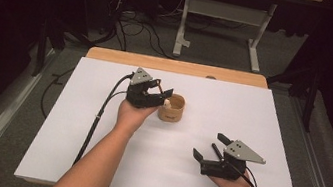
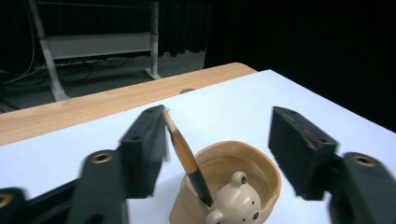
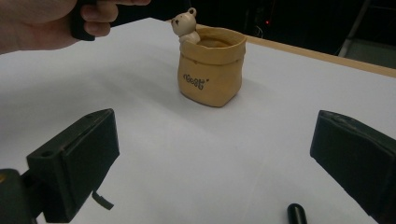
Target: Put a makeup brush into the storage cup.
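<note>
- The left gripper [image 1: 162, 94] is hovering right over the near-left rim of the pot [image 1: 172, 108], which is standing on the white sheet [image 1: 252, 117] in the middle of the table.
- In the left gripper view its jaws are standing apart, roughly half open, straddling the pot [image 2: 233, 186] from above.
- A pen [image 2: 187, 161] is standing tilted in the pot, its lower end inside, beside the bear figure [image 2: 236, 203] on the rim.
- The pen's upper tip is leaning against the inner face of the jaw on that view's left; the other jaw is standing well clear of it, so nothing is being squeezed.
- The right gripper [image 1: 210, 148] is resting low over the sheet, near the front right, well apart from the pot.
- In the right gripper view its jaws are spread wide with only bare sheet between them; the pot [image 3: 211, 70] is sitting farther ahead, upright, with the bear [image 3: 186, 24] on its far-left rim.
- A small black object [image 3: 297, 213] is lying on the sheet just ahead of the right gripper; what it is I cannot tell.
</note>
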`<state>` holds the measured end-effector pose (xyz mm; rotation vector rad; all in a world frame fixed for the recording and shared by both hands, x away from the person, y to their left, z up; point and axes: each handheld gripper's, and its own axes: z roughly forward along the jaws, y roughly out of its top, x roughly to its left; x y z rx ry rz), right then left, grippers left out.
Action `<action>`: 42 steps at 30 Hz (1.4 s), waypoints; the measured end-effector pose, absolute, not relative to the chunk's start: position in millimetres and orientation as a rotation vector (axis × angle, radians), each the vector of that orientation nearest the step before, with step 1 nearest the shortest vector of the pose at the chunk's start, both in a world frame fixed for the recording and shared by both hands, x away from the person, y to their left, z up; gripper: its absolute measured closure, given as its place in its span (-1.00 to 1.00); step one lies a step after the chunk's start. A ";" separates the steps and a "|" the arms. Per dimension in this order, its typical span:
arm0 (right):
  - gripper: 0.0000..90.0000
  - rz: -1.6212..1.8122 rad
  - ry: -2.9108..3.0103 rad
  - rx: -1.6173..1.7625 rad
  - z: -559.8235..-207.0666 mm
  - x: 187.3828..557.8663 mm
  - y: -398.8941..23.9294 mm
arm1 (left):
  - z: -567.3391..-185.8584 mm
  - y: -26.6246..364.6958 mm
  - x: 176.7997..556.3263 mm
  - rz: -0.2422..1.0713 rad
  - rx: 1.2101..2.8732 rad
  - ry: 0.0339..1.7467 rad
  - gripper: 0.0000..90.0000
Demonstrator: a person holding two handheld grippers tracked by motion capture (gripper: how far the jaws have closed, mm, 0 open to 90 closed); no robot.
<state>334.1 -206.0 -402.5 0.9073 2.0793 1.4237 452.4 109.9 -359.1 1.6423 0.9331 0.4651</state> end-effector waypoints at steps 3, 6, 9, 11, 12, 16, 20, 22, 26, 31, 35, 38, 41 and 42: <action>-0.95 1.426 2.077 0.905 -402.4 334.0 -205.9 | -359.2 113.9 452.0 0.466 1.633 0.958 -0.41; -0.95 1.425 2.076 0.901 -402.4 334.2 -205.9 | -360.6 117.8 451.0 0.461 1.625 0.975 -0.48; -0.95 1.425 2.076 0.892 -402.4 334.4 -205.6 | -361.6 119.1 449.8 0.467 1.649 0.984 -0.60; -0.95 1.422 2.076 0.892 -402.4 334.4 -205.5 | -361.9 120.3 446.9 0.476 1.641 0.977 -0.63; -0.95 1.423 2.075 0.891 -402.4 334.5 -205.5 | -362.0 120.9 445.7 0.478 1.637 0.977 -0.64; -0.95 1.418 2.073 0.891 -402.3 334.5 -205.8 | -362.7 122.1 441.3 0.486 1.650 0.973 -0.66; -0.95 1.417 2.074 0.887 -402.2 334.5 -206.0 | -364.1 124.7 436.1 0.480 1.652 0.972 -0.70; -0.95 1.417 2.072 0.891 -402.0 334.1 -206.0 | -365.2 125.7 433.3 0.478 1.660 0.972 -0.73; -0.95 1.416 2.073 0.883 -401.8 334.2 -206.2 | -367.7 128.9 427.4 0.472 1.661 0.972 -0.77; -0.95 1.414 2.071 0.881 -401.8 334.5 -206.2 | -370.7 131.7 419.8 0.468 1.673 0.968 -0.84; -0.95 1.414 2.070 0.889 -402.0 334.4 -205.9 | -372.2 133.1 412.5 0.464 1.684 0.954 -0.88; -0.95 1.411 2.071 0.884 -402.2 334.5 -206.0 | -373.0 134.2 405.8 0.468 1.687 0.943 -0.92; -0.95 1.410 2.072 0.896 -401.9 333.9 -206.2 | -374.8 136.5 399.4 0.474 1.687 0.938 -0.98; -0.95 1.411 2.071 0.897 -401.9 333.9 -206.3 | -375.0 137.7 397.3 0.474 1.690 0.937 -0.99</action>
